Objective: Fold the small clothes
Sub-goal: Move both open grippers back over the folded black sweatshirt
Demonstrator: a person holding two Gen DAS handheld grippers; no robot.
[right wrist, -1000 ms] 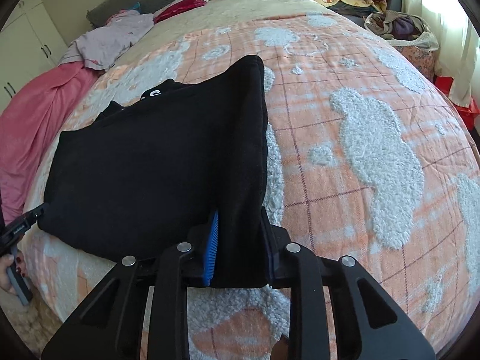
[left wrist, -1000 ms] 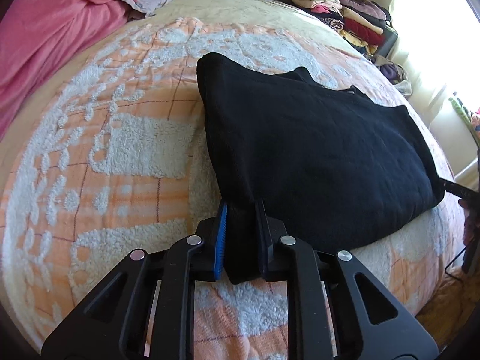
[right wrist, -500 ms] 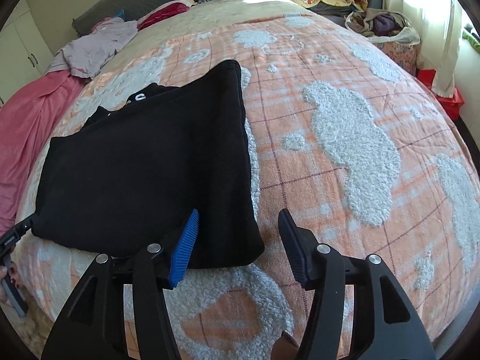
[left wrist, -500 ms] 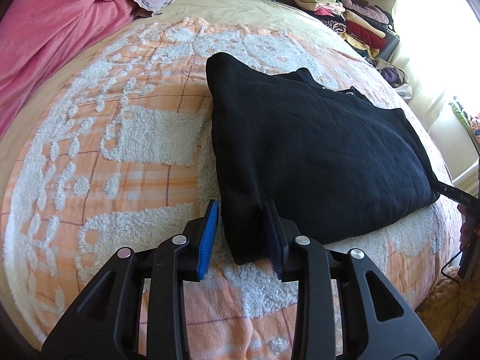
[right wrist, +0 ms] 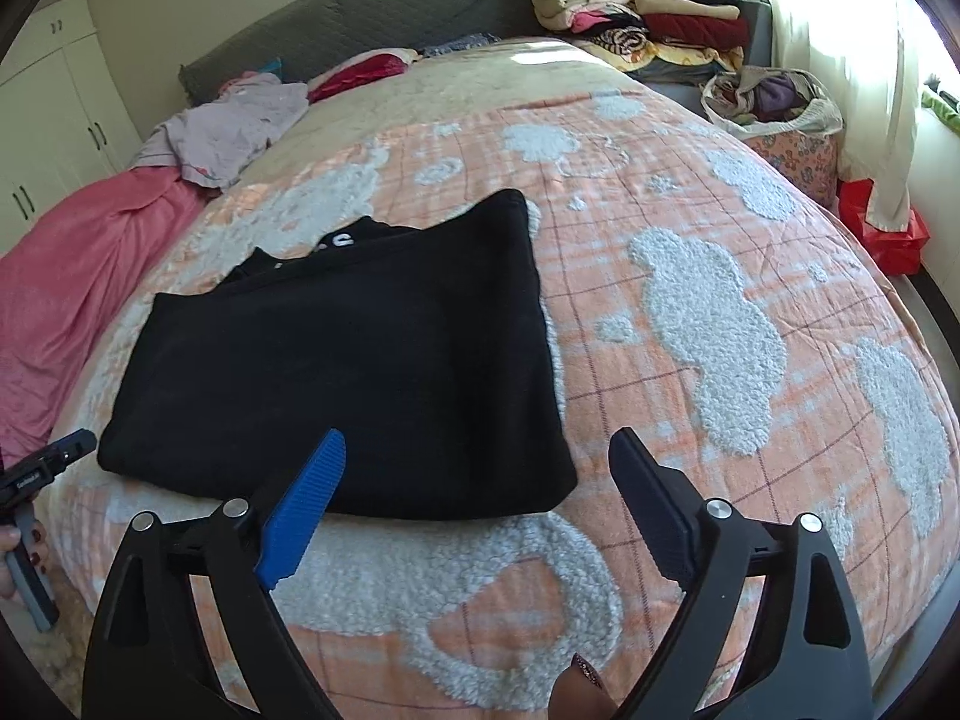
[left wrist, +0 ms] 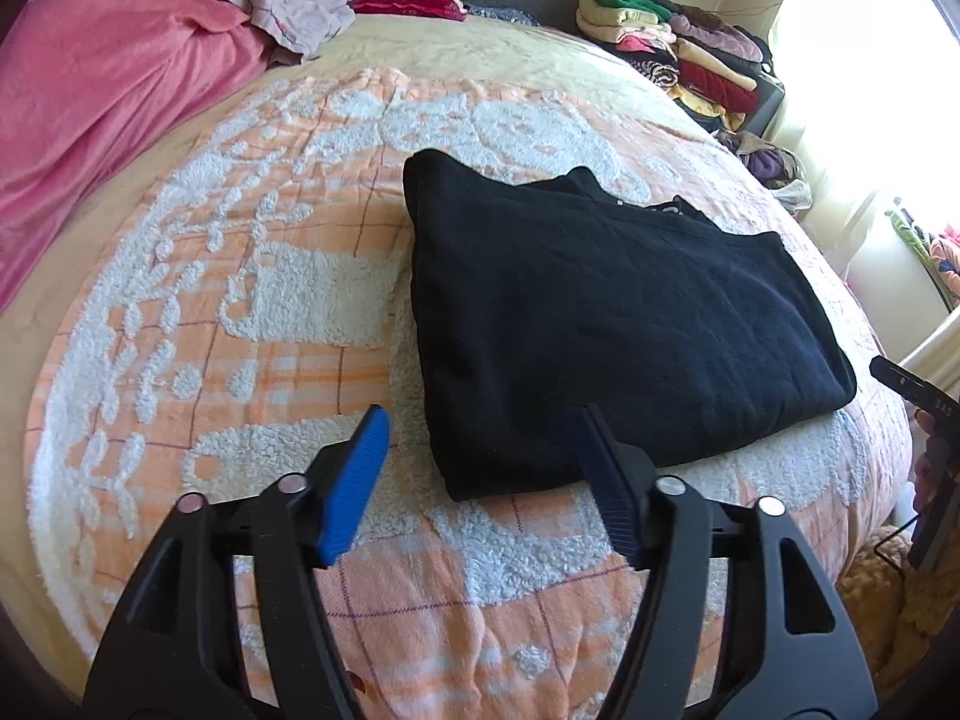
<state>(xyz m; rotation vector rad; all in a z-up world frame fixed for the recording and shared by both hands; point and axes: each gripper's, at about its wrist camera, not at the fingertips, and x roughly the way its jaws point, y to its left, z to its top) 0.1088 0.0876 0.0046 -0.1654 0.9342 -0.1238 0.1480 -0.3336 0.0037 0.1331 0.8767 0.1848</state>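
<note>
A folded black garment (left wrist: 606,312) lies flat on the orange-and-white blanket (left wrist: 276,360) of the bed, near its front edge, with one long side running along that edge and a strip of blanket left bare in front of it. The left gripper (left wrist: 480,450) hangs over the garment's front left corner: its jaws are spreading, the blue pad (left wrist: 354,480) stands over bare blanket just left of the cloth, the dark pad overlaps the front hem in the view, and the corner sits in the gap between them, unpinched and lying on the blanket. In the right wrist view the right gripper (right wrist: 480,468) stands at the garment's (right wrist: 360,360) front right corner, its jaws also opening and set wide; the blue pad (right wrist: 306,504) overlaps the front hem, the dark pad is over bare blanket to the right, clear of the cloth, and the corner lies slack between them, gripped by neither. A bit of white lettering shows at the garment's far edge. Each gripper shows at the side of the other's view, beyond the garment's end. Farther back, a pink cover (left wrist: 102,120) drapes the bed's left edge, and folded clothes (right wrist: 648,12) are stacked past the far right corner
</note>
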